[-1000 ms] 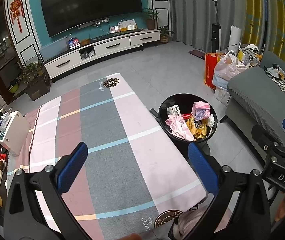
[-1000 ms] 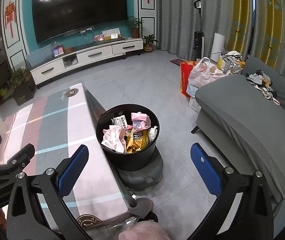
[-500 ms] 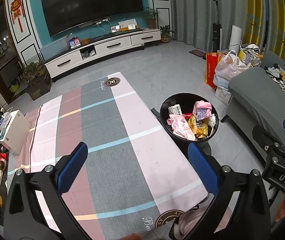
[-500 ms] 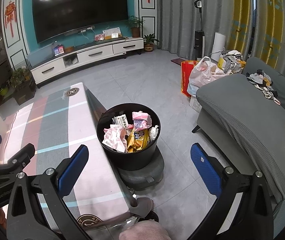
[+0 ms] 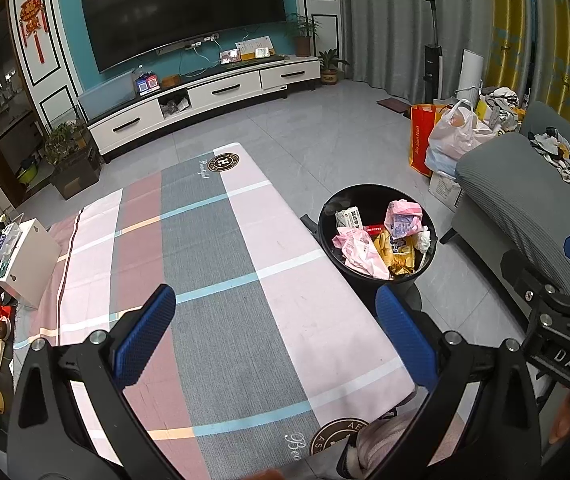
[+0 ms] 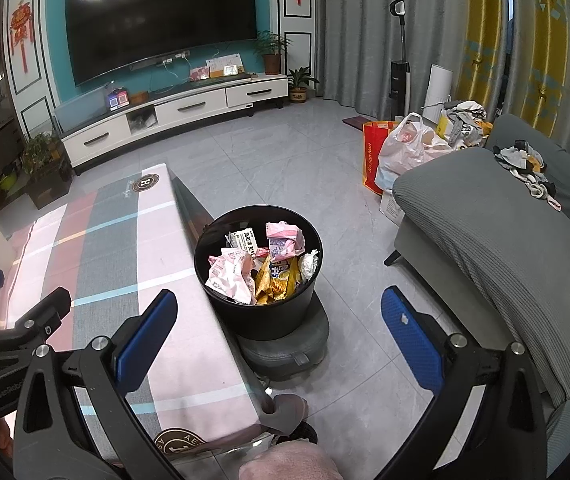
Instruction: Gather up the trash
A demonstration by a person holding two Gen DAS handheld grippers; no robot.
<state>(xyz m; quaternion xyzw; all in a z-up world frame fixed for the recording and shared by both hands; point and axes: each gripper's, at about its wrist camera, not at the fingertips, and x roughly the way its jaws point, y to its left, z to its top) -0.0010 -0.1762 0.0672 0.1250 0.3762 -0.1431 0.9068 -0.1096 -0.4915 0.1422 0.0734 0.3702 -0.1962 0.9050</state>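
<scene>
Black "DAS" lettering marked the right gripper (image 5: pixel 565 280); both it and the left gripper (image 5: pixel 275 336) stayed spread wide, empty, beside the unchanged, wrapper-filled trash bin (image 6: pixel 259 308).

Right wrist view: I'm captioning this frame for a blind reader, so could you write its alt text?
An open, empty right gripper hovers above a black trash bin filled with crumpled wrappers, which stands on the grey tile floor between a table with a checked cloth and a grey sofa. A wall-mounted TV is behind.
</scene>
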